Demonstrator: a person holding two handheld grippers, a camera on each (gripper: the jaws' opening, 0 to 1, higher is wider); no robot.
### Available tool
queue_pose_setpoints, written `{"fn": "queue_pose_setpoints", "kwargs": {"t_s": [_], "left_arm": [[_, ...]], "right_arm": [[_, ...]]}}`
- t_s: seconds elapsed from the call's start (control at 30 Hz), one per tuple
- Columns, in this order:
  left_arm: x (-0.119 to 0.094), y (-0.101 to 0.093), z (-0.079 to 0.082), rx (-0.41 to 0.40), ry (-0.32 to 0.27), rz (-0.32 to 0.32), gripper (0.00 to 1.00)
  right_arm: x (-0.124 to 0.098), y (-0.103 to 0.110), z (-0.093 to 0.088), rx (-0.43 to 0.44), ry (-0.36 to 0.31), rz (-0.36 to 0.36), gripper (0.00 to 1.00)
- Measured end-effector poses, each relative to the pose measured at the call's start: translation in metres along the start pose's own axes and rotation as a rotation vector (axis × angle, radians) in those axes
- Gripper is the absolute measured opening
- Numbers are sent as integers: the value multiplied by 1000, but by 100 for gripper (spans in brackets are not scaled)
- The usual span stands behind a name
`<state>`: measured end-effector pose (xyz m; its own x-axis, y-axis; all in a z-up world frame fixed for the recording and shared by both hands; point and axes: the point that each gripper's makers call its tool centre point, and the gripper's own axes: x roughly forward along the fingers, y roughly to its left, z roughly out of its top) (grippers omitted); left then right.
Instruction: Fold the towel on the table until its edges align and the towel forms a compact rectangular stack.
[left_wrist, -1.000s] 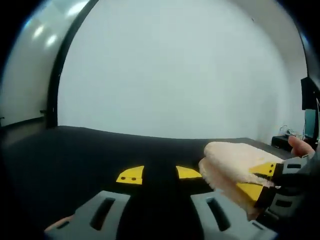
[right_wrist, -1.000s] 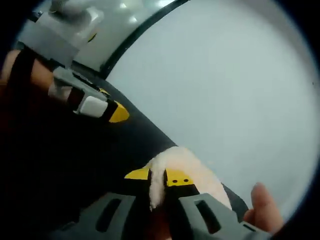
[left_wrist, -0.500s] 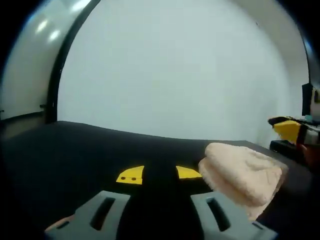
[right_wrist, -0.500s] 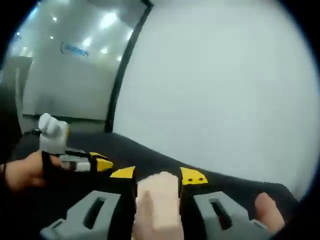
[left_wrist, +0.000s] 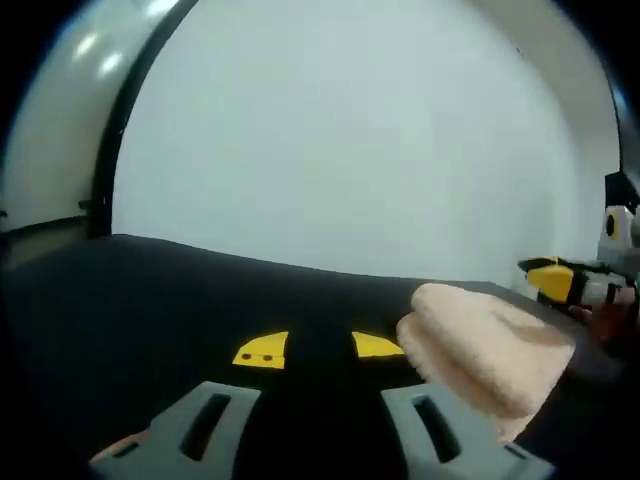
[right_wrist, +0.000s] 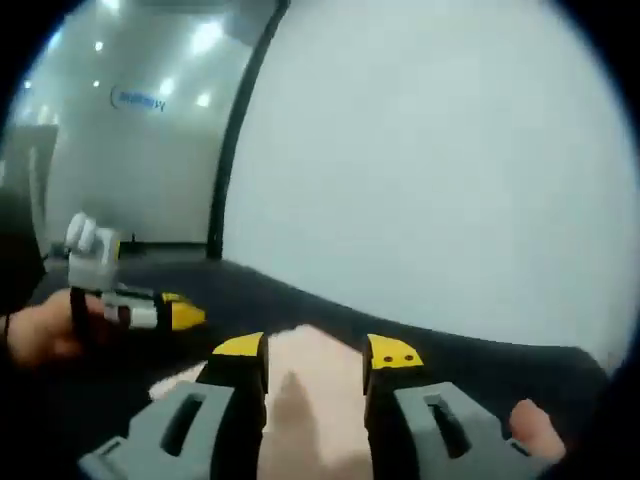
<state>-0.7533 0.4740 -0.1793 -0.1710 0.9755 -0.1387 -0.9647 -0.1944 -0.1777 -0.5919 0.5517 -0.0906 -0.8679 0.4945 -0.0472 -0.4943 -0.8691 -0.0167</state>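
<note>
A peach towel (left_wrist: 482, 345) lies folded in a thick stack on the black table (left_wrist: 150, 300), to the right of my left gripper (left_wrist: 318, 348). That gripper hovers open over the table with nothing between its yellow tips. My right gripper (left_wrist: 560, 282) shows at the far right, just past the towel. In the right gripper view the towel (right_wrist: 312, 395) lies flat under and beyond my right gripper (right_wrist: 316, 350), whose jaws stand open above it. My left gripper (right_wrist: 170, 314), held by a hand, sits off to the left of the towel.
A large white panel (left_wrist: 350, 150) rises behind the table's far edge, with a black post (left_wrist: 108, 150) at its left. A fingertip (right_wrist: 528, 420) shows at the lower right of the right gripper view. Bare table stretches left of the towel.
My right gripper has let go of the towel's edge, opened and drawn back above it. The towel now rests folded on the table. My left gripper has stayed in place, open.
</note>
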Motion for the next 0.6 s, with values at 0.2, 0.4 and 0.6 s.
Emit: {"fn": "queue_pose_setpoints", "kwargs": {"t_s": [0.2,0.4,0.6], "left_arm": [[5,1,9,9,-31,-2,25],[4,-20,6,54,-20,-58,25],[6,-33,-3,121,23,-86,25]], "right_arm": [[47,28,-87,54,221,198,30],[46,35,-104,73,195,215,27],[12,-25,-14,383,-53,236,27]]}}
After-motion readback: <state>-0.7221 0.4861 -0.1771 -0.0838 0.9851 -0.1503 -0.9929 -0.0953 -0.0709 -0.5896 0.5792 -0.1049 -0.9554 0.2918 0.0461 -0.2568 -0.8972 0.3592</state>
